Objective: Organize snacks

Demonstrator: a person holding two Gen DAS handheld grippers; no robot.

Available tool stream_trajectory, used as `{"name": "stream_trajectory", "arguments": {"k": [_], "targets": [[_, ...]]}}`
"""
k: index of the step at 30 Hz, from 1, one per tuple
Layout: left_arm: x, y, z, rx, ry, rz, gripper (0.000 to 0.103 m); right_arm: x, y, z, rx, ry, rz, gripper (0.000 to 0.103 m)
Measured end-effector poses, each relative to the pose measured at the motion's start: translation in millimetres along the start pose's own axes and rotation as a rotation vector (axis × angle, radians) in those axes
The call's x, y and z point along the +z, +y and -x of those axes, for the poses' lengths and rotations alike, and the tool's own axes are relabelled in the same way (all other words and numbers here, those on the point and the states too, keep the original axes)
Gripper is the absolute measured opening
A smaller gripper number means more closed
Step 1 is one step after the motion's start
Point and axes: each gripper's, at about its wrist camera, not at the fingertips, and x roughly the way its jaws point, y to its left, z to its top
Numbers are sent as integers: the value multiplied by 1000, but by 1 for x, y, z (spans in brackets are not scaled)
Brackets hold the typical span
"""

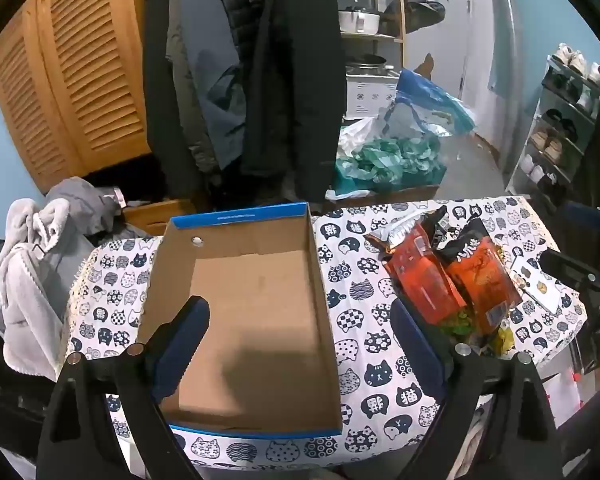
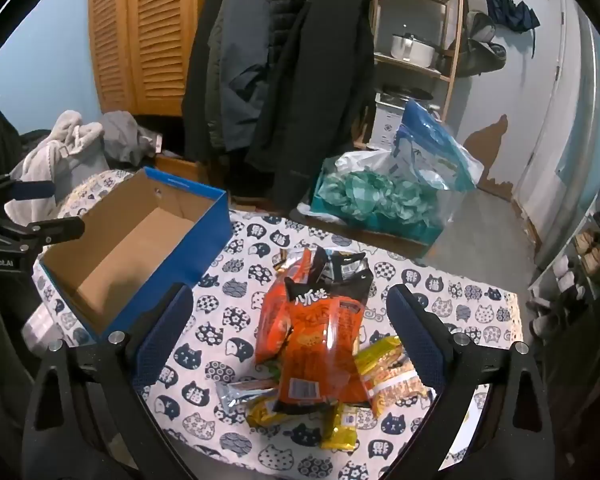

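One open cardboard box [image 1: 256, 320] with blue outer walls sits on the cat-print tablecloth [image 1: 364, 368], nothing in it, and beside it lies one heap of snack packets [image 2: 320, 332]: two big orange-and-black bags on top, the upper one printed with white Chinese characters, plus a silver wrapper and three or four yellow packs poking out underneath. The left gripper [image 1: 300, 344] hangs over the box with its two fingers spread wide and holding nothing. The right gripper [image 2: 288, 336] hangs over the heap, spread just as wide and also holding nothing.
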Motion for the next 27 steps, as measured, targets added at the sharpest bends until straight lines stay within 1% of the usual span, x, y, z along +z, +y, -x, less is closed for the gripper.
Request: {"name": "stream_trajectory", "arguments": {"k": [2, 3, 6, 8, 12, 19, 27], "targets": [[0, -1, 0, 8, -3, -4, 93, 0, -1, 0, -4, 2, -7, 96], [-4, -10, 0, 12, -5, -8, 93, 1, -1, 0, -4, 4, -10, 96], [-7, -17, 0, 17, -9, -13, 93, 2, -2, 2, -3, 5, -21, 96], [-3, -5, -1, -3, -3, -9, 93, -3, -1, -1, -1, 6, -21, 96], [-3, -1, -2, -15, -1, -7, 93, -3, -2, -3, 4, 9, -21, 96], [-1, -1, -2, -19, 1, -4, 93, -4, 2, -3, 10, 17, -10, 96], [-2, 0, -6, -33, 26, 9, 93, -5, 2, -4, 15, 22, -8, 96]]}}
